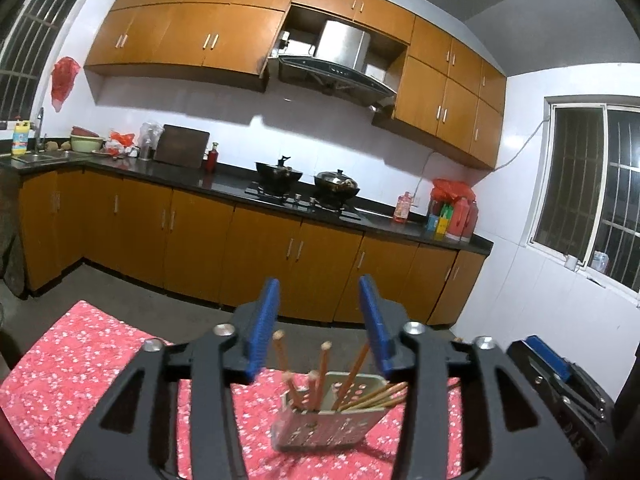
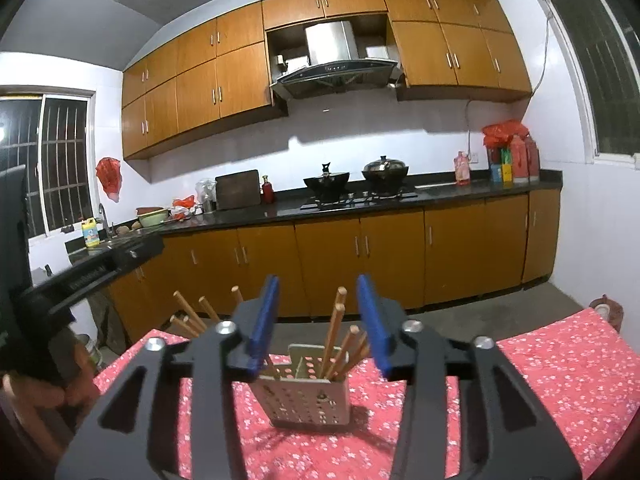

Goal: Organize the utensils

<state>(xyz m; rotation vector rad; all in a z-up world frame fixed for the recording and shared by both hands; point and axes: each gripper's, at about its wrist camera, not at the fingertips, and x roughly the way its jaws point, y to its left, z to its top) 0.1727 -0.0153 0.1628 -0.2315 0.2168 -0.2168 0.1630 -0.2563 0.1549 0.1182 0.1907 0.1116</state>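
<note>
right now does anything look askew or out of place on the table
Nothing is spilled or damaged. The chopsticks sit in the perforated holder on the floral tablecloth, but splay at different angles rather than standing straight. Both tools are open and empty.

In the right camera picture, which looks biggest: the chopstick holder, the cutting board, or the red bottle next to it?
As they look in the right wrist view:
1. Chopstick holder, largest, though it sits nearest the camera, so its true size is unsure.
2. Cutting board.
3. Red bottle, smallest.
</note>
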